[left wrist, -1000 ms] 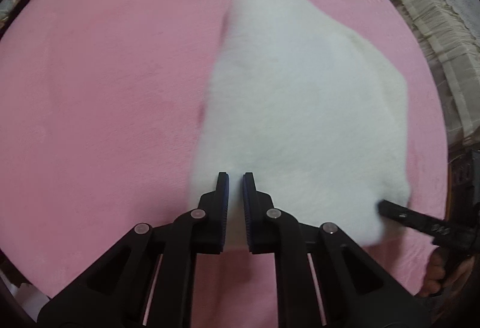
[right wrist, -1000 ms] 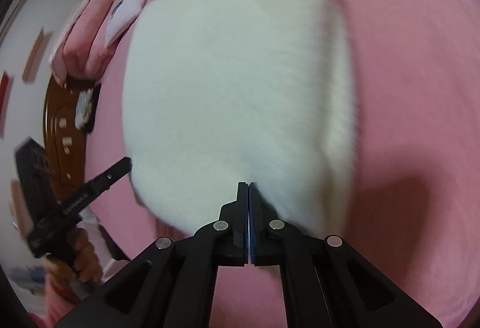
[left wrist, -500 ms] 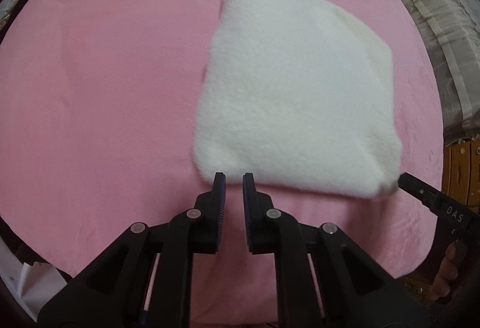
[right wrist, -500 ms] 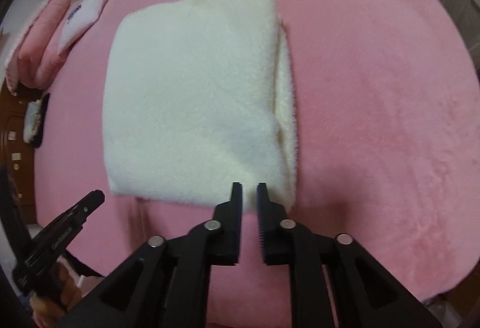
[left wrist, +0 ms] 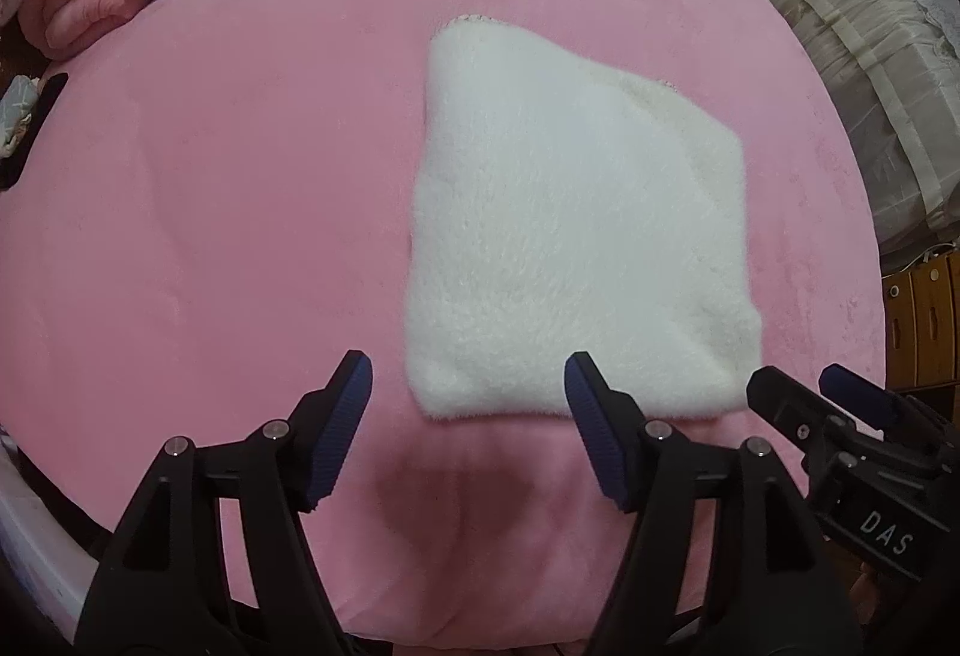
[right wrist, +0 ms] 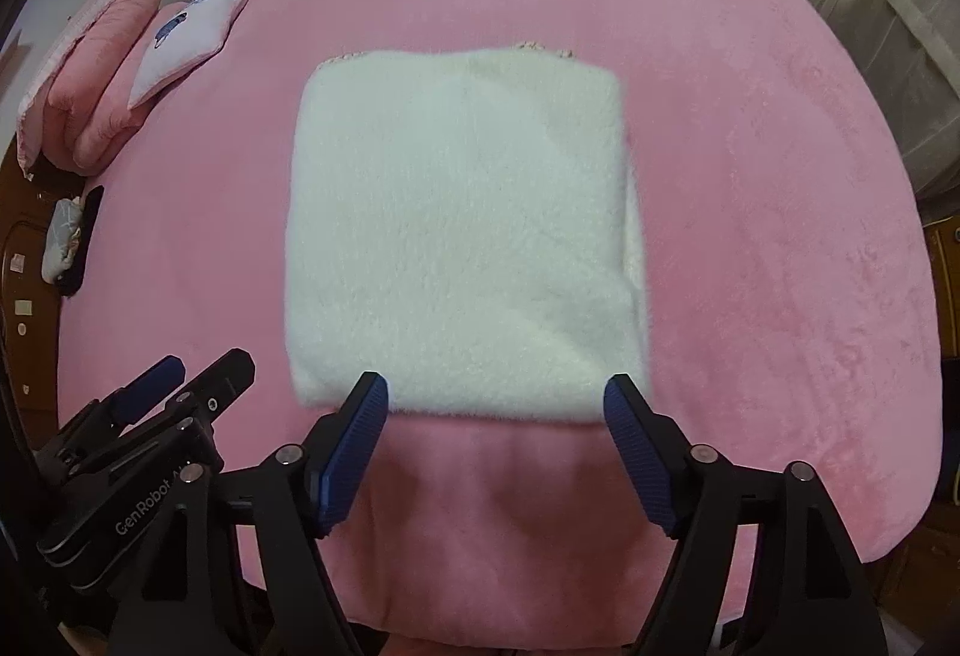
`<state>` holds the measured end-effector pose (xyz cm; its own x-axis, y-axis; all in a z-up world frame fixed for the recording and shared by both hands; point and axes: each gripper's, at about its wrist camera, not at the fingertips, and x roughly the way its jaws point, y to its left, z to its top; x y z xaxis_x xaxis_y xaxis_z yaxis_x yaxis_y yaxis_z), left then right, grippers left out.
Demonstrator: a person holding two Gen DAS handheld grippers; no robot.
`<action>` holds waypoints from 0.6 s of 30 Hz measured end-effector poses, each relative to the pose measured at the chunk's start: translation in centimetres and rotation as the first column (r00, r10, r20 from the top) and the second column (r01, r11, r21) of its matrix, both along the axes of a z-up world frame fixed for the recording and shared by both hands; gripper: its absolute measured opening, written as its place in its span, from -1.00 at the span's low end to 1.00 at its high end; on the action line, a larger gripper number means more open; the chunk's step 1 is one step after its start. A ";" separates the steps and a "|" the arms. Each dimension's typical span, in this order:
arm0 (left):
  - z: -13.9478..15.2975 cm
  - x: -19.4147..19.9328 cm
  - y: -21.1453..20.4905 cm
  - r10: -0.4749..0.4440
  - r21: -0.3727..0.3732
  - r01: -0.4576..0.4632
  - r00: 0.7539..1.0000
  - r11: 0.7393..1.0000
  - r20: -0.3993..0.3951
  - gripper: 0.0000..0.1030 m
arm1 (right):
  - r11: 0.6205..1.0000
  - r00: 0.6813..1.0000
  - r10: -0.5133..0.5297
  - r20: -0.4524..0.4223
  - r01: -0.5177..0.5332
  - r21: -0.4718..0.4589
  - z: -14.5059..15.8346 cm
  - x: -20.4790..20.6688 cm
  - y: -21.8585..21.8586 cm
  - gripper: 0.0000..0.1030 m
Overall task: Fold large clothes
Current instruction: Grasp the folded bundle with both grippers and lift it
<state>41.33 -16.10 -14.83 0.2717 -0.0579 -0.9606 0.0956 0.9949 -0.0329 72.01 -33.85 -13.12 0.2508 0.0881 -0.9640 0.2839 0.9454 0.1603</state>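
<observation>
The white fleece (right wrist: 462,236) lies folded square on the pink bed (right wrist: 780,176). Both grippers, left (left wrist: 468,386) and right (right wrist: 495,404), hang above its near edge, jaws opening, nothing between them.

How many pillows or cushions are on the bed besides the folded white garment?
2 visible, both at the bed's far left corner: a white printed pillow leaning on a pink cushion. Others may lie outside the view.
</observation>
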 end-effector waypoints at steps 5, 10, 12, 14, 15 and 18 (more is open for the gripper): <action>0.2 -0.6 -0.3 -0.015 0.002 0.015 1.000 1.000 0.015 0.28 | 1.000 1.000 -0.011 0.013 0.011 0.001 1.1 0.6 1.0 0.61; 0.5 -0.4 -0.5 -0.029 -0.001 0.029 0.999 1.000 0.020 0.28 | 1.000 1.000 -0.010 0.007 0.011 -0.007 0.5 1.1 0.8 0.62; 0.7 -0.5 -0.6 -0.035 0.001 0.035 0.999 0.999 0.023 0.28 | 1.000 1.000 -0.013 0.003 0.013 -0.014 0.5 0.9 0.7 0.62; 0.8 -0.3 -0.7 -0.044 0.002 0.043 0.999 0.999 0.027 0.28 | 1.000 1.000 -0.015 0.000 0.015 -0.016 -0.1 1.1 0.3 0.62; 0.8 -0.2 -0.8 -0.048 0.003 0.048 0.998 0.999 0.028 0.28 | 1.000 1.000 -0.015 -0.001 0.015 -0.013 -0.4 1.3 0.1 0.62; 0.6 0.2 -1.0 -0.053 0.000 0.053 0.998 0.999 0.026 0.28 | 1.000 1.000 -0.020 -0.004 0.020 0.001 -0.7 2.0 0.0 0.63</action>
